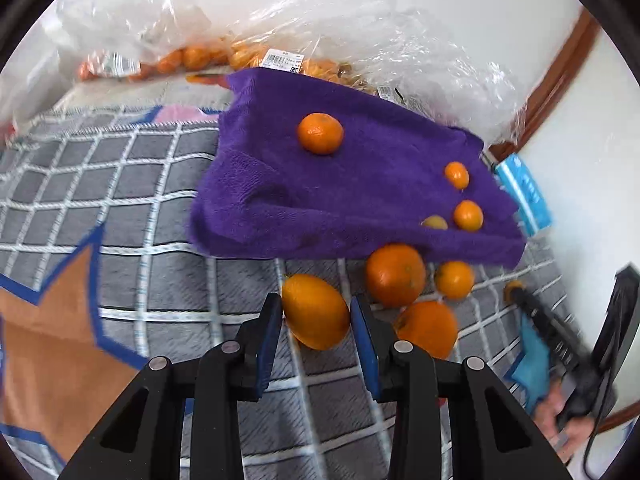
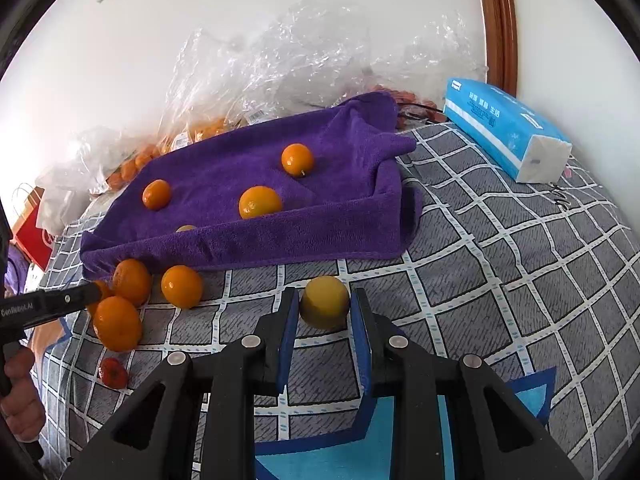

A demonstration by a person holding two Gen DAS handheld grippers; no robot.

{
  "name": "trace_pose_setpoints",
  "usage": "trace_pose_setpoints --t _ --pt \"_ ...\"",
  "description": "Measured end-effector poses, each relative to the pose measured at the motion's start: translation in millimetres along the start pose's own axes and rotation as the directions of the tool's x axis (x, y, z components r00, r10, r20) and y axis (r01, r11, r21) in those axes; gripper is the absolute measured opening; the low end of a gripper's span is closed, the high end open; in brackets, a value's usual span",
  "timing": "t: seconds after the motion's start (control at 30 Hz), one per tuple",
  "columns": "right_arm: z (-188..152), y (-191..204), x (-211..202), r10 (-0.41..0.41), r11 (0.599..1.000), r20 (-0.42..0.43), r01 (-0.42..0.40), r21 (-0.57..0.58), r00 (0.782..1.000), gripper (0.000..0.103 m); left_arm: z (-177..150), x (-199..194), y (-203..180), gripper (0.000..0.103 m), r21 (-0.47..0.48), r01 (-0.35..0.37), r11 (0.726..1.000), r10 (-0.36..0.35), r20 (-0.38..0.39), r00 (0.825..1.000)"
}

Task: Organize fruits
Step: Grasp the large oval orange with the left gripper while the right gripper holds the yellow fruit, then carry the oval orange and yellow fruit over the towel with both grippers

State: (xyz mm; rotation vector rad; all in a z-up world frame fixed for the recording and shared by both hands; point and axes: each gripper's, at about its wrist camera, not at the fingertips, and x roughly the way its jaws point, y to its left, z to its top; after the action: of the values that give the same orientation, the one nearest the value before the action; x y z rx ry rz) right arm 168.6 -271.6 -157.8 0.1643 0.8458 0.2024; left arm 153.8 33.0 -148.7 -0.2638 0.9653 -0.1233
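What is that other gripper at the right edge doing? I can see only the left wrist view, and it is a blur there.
Observer: The right gripper is shut on a yellow fruit, just in front of the purple towel.
Operator: Is anything hidden behind my fingers, near the orange they hold?
Observer: Yes, a small red fruit lies alone on the checked blanket, a little apart from the oranges.
Operator: And the blue thing beyond the towel?
Observer: It is a tissue pack, blue on top, with a white end that your view cuts off.
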Motion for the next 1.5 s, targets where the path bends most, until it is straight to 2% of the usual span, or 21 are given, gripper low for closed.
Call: trace_pose_setpoints --t 0.13,0.2,0.27,0.33,0.37,0.5,0.63,0.8,1.1,1.37,1.5 --pt "0.5 2.8 2.3 -0.017 1.000 -0.010 0.017 -0.014 1.000 0.026 -0.6 3.4 -5.6 0.041 0.041 -0.033 0.999 0.033 0.004 0.999" --pt "0.1 4.9 3.7 -0.031 0.999 -0.018 0.030 -0.026 0.999 0.026 -0.2 9.6 -5.4 0.042 0.029 -0.036 0.999 0.036 0.002 0.999" --pt "0.3 7.5 5.8 -0.044 0.998 -0.025 0.043 -0.037 0.999 0.026 -0.3 10.1 -4.9 0.042 0.020 -0.046 0.999 0.045 0.036 0.998" --pt "0.2 9.5 6.7 -0.054 0.997 -0.027 0.052 -0.048 0.998 0.027 -0.8 11.1 -4.2 0.041 0.019 -0.057 0.998 0.056 0.060 0.997" --pt "0.0 9.9 6.9 -0.057 0.997 -0.027 0.055 -0.051 0.998 0.027 -1.5 11.0 -4.8 0.034 0.026 -0.058 0.998 0.056 0.067 0.996" --pt "-0.3 11.6 9.1 -0.062 0.996 -0.037 0.059 -0.062 0.997 0.027 -6.6 9.4 -5.8 0.032 0.068 -0.044 0.997 0.037 0.110 0.993" --pt "-0.6 15.8 8.6 -0.085 0.993 -0.032 0.082 -0.082 0.996 0.027 -5.9 1.6 0.1 0.032 0.048 0.027 0.998 -0.034 0.148 0.988" --pt "-1.9 18.9 2.5 -0.083 0.992 -0.006 0.082 -0.098 0.997 0.027 -8.4 -5.3 -0.2 0.032 0.049 0.046 0.998 -0.055 0.189 0.981" --pt "-1.1 17.1 1.0 -0.092 0.993 -0.006 0.091 -0.081 0.996 0.027 -9.5 -10.6 5.7 0.032 0.007 0.055 0.998 -0.055 0.228 0.972" --pt "-1.5 18.3 -5.3 -0.082 0.993 0.022 0.084 -0.081 0.996 0.027 -13.2 -13.7 -11.2 0.032 0.093 0.052 0.994 -0.072 0.232 0.970" --pt "-1.3 16.2 -8.4 -0.067 0.995 0.035 0.069 -0.068 0.997 0.027 -14.2 -15.6 -11.7 0.032 0.096 0.052 0.994 -0.074 0.240 0.968"
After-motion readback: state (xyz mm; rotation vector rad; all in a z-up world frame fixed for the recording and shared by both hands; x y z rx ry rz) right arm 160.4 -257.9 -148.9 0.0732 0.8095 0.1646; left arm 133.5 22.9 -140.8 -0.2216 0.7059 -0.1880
